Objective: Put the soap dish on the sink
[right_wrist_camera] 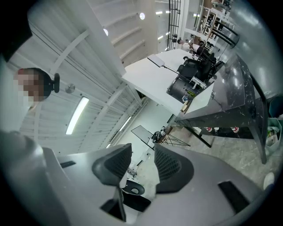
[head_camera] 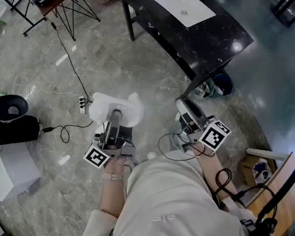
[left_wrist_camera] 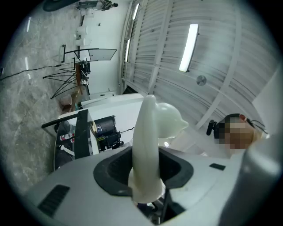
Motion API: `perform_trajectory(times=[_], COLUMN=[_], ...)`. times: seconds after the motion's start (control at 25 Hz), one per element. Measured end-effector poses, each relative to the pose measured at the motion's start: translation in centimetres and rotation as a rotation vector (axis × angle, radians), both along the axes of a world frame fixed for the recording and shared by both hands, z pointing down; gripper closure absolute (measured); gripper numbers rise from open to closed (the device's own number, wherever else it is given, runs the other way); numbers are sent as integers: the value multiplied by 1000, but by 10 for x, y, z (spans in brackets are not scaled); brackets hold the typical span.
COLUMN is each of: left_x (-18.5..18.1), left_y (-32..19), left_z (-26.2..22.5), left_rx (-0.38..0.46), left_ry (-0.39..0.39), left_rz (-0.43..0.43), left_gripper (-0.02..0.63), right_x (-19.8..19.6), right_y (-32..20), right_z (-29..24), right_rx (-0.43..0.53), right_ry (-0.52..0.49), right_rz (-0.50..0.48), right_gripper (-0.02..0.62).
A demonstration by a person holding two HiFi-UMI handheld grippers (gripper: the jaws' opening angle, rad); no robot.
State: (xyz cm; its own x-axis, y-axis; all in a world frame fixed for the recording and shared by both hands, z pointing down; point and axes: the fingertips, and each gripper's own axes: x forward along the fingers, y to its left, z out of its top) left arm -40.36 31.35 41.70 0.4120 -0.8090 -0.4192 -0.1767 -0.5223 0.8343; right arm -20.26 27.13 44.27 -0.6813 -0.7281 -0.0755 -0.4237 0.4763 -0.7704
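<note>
A white soap dish (head_camera: 118, 106) is held out over the stone floor, with my left gripper (head_camera: 115, 115) shut on it. In the left gripper view the soap dish (left_wrist_camera: 148, 141) stands edge-on between the dark pads (left_wrist_camera: 117, 170), its rounded body reaching past them; my left gripper (left_wrist_camera: 143, 167) tilts upward. My right gripper (head_camera: 184, 106) hangs level beside it. In the right gripper view my right gripper (right_wrist_camera: 142, 165) has a gap between its pads and nothing in it. A white flat basin with a drain hole (head_camera: 180, 5) lies in a black marble counter (head_camera: 217, 31) far ahead.
Cables and a power strip (head_camera: 83, 102) lie on the floor ahead of the left gripper. A black case (head_camera: 10, 129) and a white box (head_camera: 8, 167) sit at the left. A bin (head_camera: 220, 82) stands under the counter, and a cardboard box (head_camera: 255, 169) is at the right.
</note>
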Motion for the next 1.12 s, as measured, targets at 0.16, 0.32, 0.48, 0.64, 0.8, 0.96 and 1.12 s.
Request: perform_trajectory(times=[0.16, 0.32, 0.48, 0.64, 0.8, 0.96, 1.12], left_x=[24, 63, 102, 140, 170, 196, 219], left_y=[-41, -110, -166, -210, -251, -285, -310], left_z=[9, 16, 14, 6, 4, -3, -5], left_rx=[-28, -18, -75, -87, -107, -118, -126], left_ry=[-3, -36, -26, -47, -51, -60, -95], left_rz=[5, 14, 17, 37, 43, 44, 57], left_gripper=[463, 463, 463, 463, 463, 463, 463], right_x=[21, 59, 92, 117, 149, 183, 210], right_y=[-44, -113, -168, -213, -251, -281, -303], right_z=[6, 17, 25, 22, 20, 16, 17], right_rx=[-17, -33, -85, -104, -114, -116, -126], right_ry=[-15, -29, -49, -68, -96, -125, -153], right_rz=[2, 3, -1, -13, -7, 18, 48], right_gripper=[421, 420, 420, 422, 421, 421, 421])
